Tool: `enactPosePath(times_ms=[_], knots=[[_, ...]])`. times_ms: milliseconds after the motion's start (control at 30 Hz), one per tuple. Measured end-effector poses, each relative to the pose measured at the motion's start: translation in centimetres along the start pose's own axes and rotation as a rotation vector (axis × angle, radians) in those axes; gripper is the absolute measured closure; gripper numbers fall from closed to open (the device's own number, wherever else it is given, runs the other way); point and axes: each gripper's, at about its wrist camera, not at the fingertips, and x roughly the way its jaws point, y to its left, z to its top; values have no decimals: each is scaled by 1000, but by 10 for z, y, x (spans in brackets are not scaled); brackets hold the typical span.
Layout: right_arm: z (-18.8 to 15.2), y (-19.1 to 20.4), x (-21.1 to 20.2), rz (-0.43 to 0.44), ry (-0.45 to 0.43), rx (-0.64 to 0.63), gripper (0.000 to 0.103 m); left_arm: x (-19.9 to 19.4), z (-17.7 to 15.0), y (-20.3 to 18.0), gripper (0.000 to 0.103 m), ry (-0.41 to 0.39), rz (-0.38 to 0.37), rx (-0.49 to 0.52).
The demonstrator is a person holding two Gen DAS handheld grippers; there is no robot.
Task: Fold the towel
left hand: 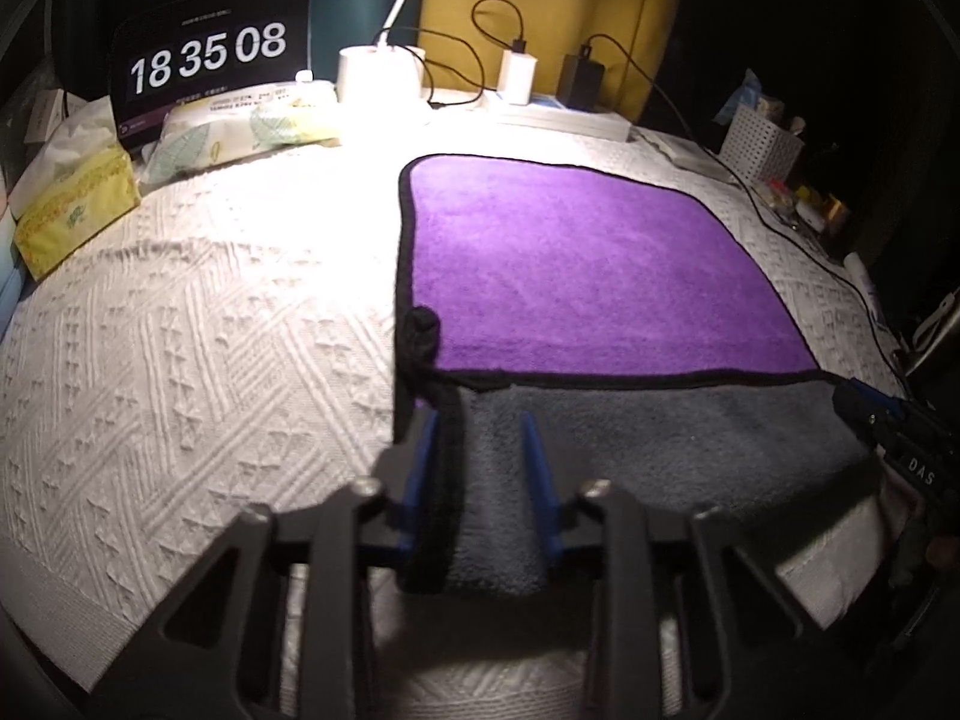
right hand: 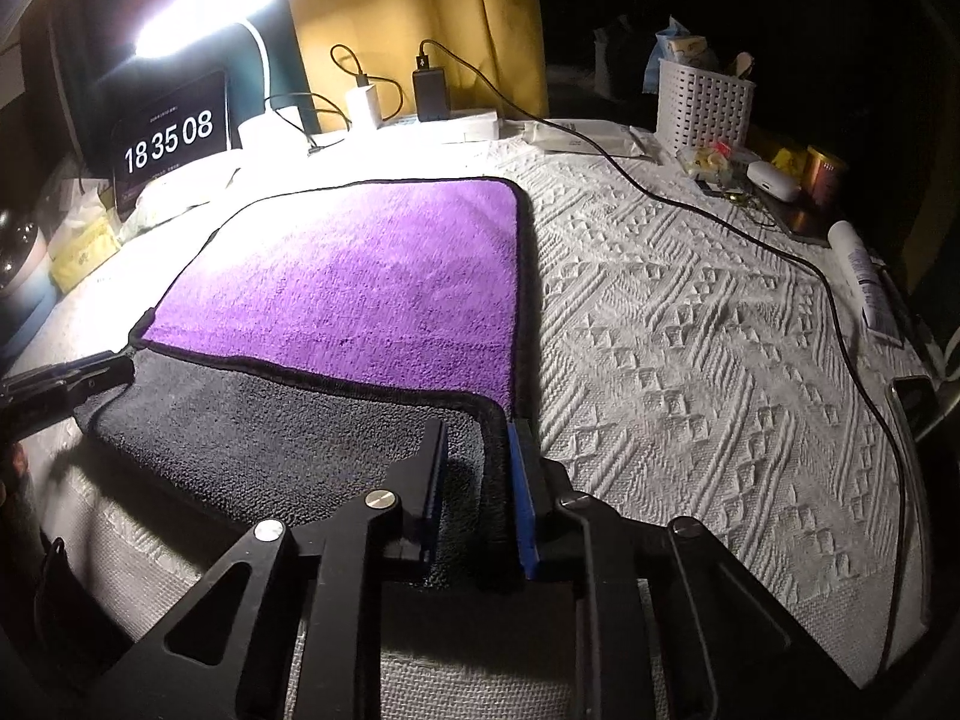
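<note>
Straddling the towel's near corners at six o'clock, left gripper and right gripper gape, jaws released.

We see a dim room lit by one lamp far ahead of the jaws and to their left. Its head blows out to pure white in the right wrist view, and glare washes the surface below it. Light falls off toward the jaws, which read as near-black silhouettes. The towel glows purple where lit, grainy grey nearer us. A soft shadow sits between the right jaws. Fisheye bending curves every edge, corners vignette to black, and the clock digits stay sharp.
</note>
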Motion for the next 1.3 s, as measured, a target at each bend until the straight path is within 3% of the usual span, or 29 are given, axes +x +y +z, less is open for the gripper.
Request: enactPosePath(times_ms=[67, 133, 233, 1300], knots=[[0, 0, -1, -3, -7, -5, 93, -1, 0, 1, 83, 0, 1, -2], [1, 1, -3, -5, -10, -11, 95, -2, 0, 2, 93, -1, 4, -1], [2, 3, -6, -6, -19, -16, 95, -5, -1, 2, 95, -4, 2, -1], [46, 13, -44, -39, -173, -69, 96, -48, 34, -1, 95, -204, -38, 24]])
